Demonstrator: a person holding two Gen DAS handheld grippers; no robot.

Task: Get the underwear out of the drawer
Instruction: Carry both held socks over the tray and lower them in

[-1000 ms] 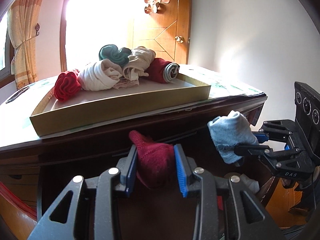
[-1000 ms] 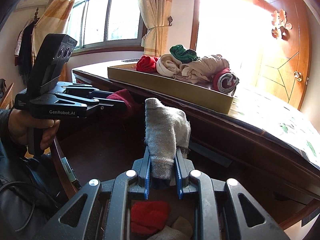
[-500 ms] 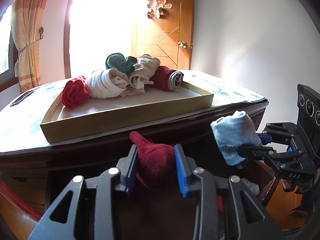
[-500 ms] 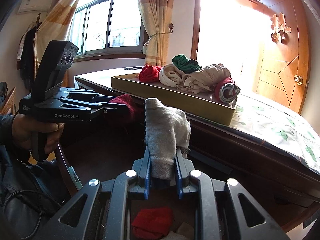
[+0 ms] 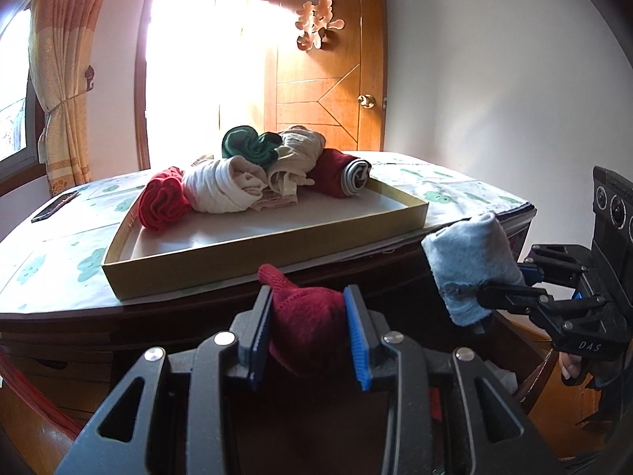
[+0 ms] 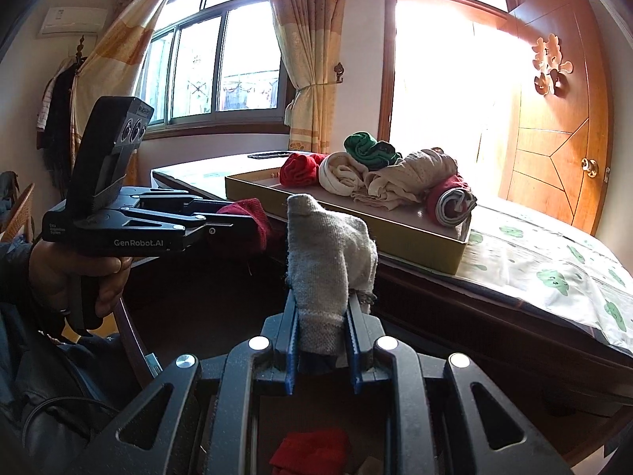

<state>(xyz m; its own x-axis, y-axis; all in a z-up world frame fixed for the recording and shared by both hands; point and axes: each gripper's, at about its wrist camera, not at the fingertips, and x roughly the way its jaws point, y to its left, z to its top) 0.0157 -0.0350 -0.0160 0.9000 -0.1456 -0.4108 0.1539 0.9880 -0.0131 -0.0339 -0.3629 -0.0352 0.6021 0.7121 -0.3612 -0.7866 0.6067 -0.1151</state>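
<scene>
The left gripper (image 5: 308, 332) clamps a dark red knitted roll (image 5: 308, 324) between its blue ribbed pads. The right gripper (image 6: 322, 340) pinches a pale fuzzy roll (image 6: 328, 261), upright. Beyond both, higher up, a shallow cardboard tray (image 5: 277, 253) holds more rolled underwear. Only the right view shows a red piece (image 6: 312, 451) below the gripper.

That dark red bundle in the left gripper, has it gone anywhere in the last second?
Yes, upward. The dark red bundle, clamped in the left gripper, earlier sat well below the gold tray's front wall; now its tip nearly reaches that wall.
</scene>
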